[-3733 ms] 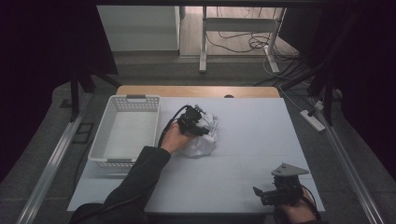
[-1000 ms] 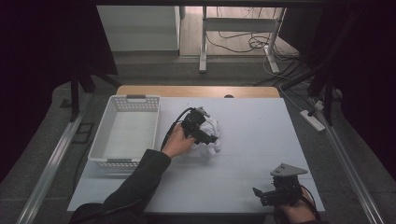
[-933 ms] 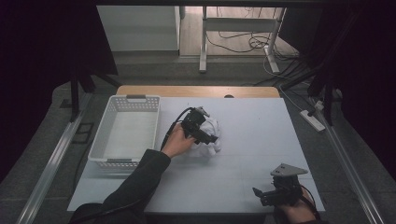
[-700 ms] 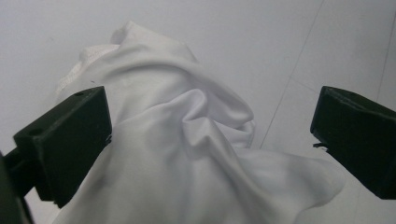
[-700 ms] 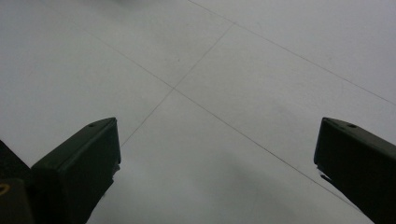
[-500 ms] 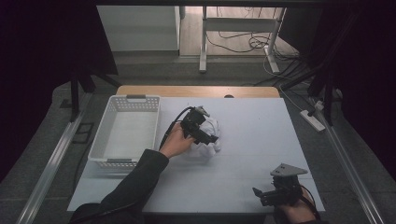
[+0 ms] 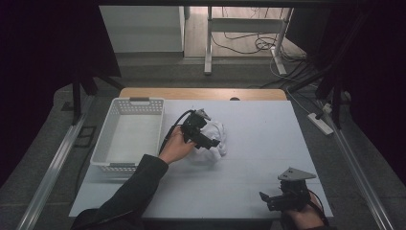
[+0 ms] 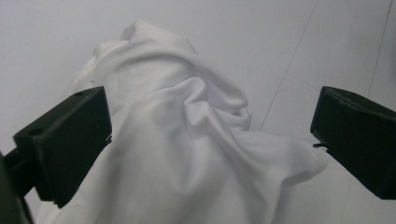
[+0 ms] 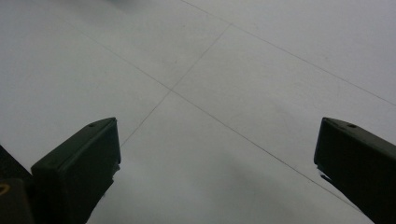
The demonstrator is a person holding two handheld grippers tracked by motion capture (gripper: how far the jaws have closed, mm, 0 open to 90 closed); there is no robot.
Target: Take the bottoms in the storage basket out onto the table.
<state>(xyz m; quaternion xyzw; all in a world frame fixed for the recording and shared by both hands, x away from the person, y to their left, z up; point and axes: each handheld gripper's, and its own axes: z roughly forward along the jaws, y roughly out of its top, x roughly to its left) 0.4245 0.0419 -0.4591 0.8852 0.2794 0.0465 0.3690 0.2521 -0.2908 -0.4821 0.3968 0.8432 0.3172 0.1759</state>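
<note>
Crumpled white cloth (image 7: 213, 140) — centre of frame on the pale grey bench (image 7: 258, 143), right of the white slatted plastic basket (image 7: 128, 136); more bunched than seconds ago. Left tongs (image 8: 210, 140) spread astride it, poised to pinch. Right tongs (image 7: 268, 200) — lower right, spread, idle, unmoved.

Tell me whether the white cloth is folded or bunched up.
Bunched up. The white cloth lies in a crumpled heap of irregular creases on the table, between the open left gripper's jaws.
</note>
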